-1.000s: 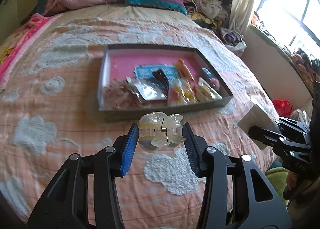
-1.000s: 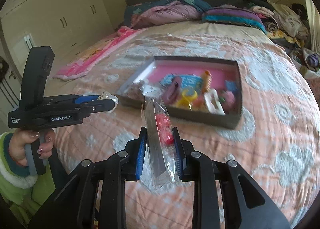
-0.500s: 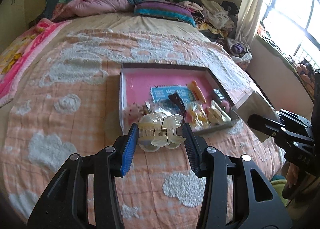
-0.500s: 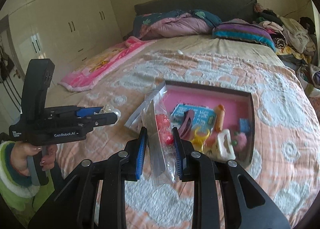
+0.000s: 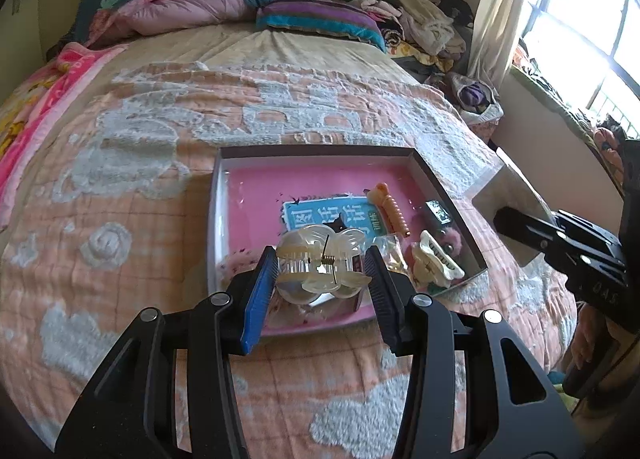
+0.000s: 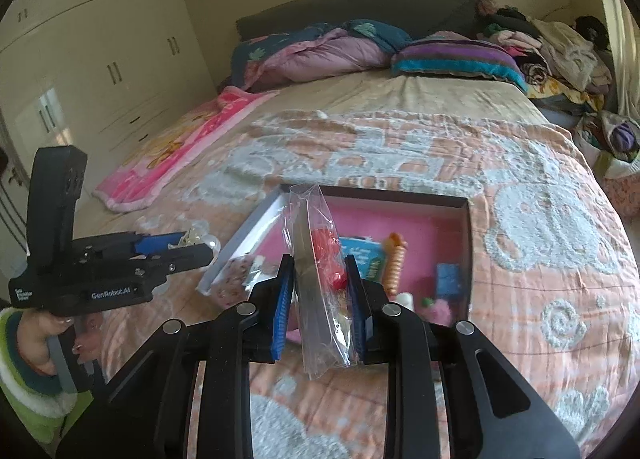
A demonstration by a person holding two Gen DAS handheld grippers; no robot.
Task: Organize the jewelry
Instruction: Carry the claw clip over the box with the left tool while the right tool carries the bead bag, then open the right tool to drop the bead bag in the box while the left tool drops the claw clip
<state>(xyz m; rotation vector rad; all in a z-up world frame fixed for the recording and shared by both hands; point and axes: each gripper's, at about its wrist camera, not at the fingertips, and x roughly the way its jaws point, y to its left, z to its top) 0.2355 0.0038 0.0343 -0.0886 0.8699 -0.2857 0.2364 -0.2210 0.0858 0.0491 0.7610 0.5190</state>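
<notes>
My left gripper is shut on a clear plastic claw hair clip and hangs above the near edge of a shallow pink-lined box on the bed. In the right wrist view my right gripper is shut on a clear plastic bag with a red piece inside, also over the box's near side. The box holds a blue packet, an orange clip, a cream claw clip and other small pieces. The left gripper shows at the left there, a hand on its handle.
The box lies on an orange quilt with white cloud patches. Pillows and folded bedding pile at the headboard, clothes at the far right by a window. A pink blanket and wardrobes are to the left.
Both grippers have pulled back and a little up from the box, each still holding its item; the box now sits farther and more of the bed shows.
</notes>
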